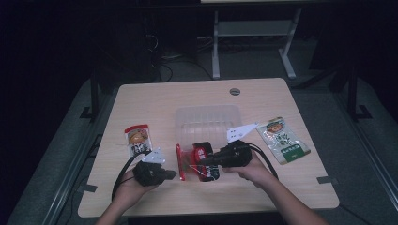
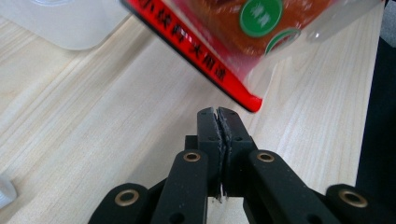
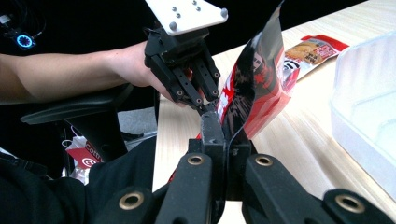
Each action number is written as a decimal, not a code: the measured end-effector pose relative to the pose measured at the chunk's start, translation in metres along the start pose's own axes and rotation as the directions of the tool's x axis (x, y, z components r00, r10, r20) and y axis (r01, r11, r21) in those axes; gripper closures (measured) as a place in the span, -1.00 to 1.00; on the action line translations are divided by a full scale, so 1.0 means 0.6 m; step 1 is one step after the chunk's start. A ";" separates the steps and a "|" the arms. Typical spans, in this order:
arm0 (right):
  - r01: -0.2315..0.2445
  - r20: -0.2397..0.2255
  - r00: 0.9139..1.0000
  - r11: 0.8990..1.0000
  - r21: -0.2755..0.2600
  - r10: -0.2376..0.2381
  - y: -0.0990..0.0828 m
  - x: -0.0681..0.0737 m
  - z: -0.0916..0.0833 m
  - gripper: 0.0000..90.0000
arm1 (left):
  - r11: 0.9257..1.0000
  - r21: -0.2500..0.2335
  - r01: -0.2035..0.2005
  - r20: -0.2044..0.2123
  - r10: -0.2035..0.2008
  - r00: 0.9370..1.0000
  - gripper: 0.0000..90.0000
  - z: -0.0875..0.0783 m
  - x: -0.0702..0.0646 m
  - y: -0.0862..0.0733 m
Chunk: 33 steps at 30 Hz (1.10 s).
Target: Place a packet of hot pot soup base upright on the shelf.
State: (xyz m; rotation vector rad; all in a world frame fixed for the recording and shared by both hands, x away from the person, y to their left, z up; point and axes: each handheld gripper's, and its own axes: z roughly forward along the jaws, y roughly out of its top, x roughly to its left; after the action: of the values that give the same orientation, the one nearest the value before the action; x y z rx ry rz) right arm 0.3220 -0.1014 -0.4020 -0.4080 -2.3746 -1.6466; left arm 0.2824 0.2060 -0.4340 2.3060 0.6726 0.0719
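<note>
Tub (image 1: 207, 119) behind red packet (image 1: 202, 161) (right claw (image 1: 202, 161) clamping).

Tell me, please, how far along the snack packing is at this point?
Nothing looks packed yet: the clear container appears empty. In hand: the right gripper is shut on the red and black packet, held up off the table; the left gripper is shut on nothing beside it. Left: that packet, the red packet and the green packet on the table.

The red-and-black snack packet (image 1: 202, 161), glossy with white lettering, stands on edge, lifted off the tabletop (image 1: 155, 101) just in front of the clear plastic tub (image 1: 206, 119), pinched at its lower edge.
</note>
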 end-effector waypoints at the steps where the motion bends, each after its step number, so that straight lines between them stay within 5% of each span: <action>1: 0.000 0.002 1.000 1.000 -0.002 0.000 0.001 0.001 -0.002 1.00 | 1.000 0.002 0.003 0.002 -0.003 1.000 0.95 0.001 0.000 0.000; 16: 0.008 0.047 0.999 1.000 -0.029 -0.007 0.019 -0.005 -0.044 1.00 | 1.000 0.021 0.018 0.010 -0.018 1.000 0.85 0.005 0.003 -0.003; 33: -0.002 0.170 0.985 0.997 -0.072 0.014 0.062 -0.042 -0.095 1.00 | 0.999 0.039 0.007 0.001 -0.007 1.000 0.50 0.006 0.005 -0.002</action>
State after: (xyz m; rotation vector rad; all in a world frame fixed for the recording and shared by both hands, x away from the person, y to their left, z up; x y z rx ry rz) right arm 0.3600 -0.1450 -0.3584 -0.5939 -2.4347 -1.7621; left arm 0.2853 0.2056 -0.4377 2.3409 0.6872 0.0553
